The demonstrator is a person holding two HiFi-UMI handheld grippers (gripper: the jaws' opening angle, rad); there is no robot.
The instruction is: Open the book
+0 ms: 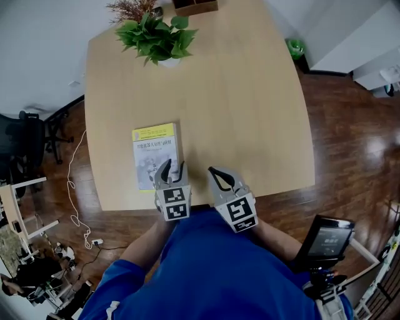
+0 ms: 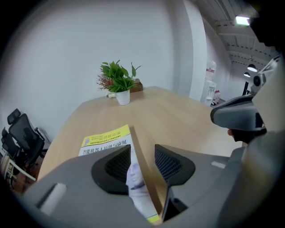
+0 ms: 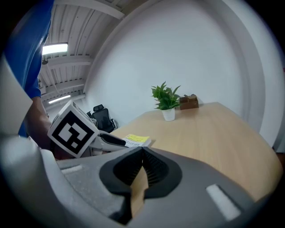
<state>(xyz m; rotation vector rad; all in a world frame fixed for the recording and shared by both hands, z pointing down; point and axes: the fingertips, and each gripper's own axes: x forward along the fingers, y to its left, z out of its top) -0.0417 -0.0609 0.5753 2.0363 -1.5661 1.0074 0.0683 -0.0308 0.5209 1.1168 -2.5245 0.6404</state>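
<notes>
A closed book (image 1: pixel 155 150) with a yellow and white cover lies flat on the light wooden table (image 1: pixel 250 112), near the front left. My left gripper (image 1: pixel 173 167) hovers open over the book's near right corner. In the left gripper view the book (image 2: pixel 104 140) has its right edge running between the two spread jaws of that gripper (image 2: pixel 138 164), and neither pad presses on it. Just to the right, my right gripper (image 1: pixel 217 174) is shut over bare table with nothing in it. In the right gripper view its pads (image 3: pixel 149 167) meet at the tips, with the book (image 3: pixel 136 140) beyond on the left.
A potted green plant (image 1: pixel 156 37) stands at the far left of the table, and a brown box (image 1: pixel 195 6) sits at the far edge. A black office chair (image 1: pixel 25 137) stands on the floor to the left. The table's front edge runs just below both grippers.
</notes>
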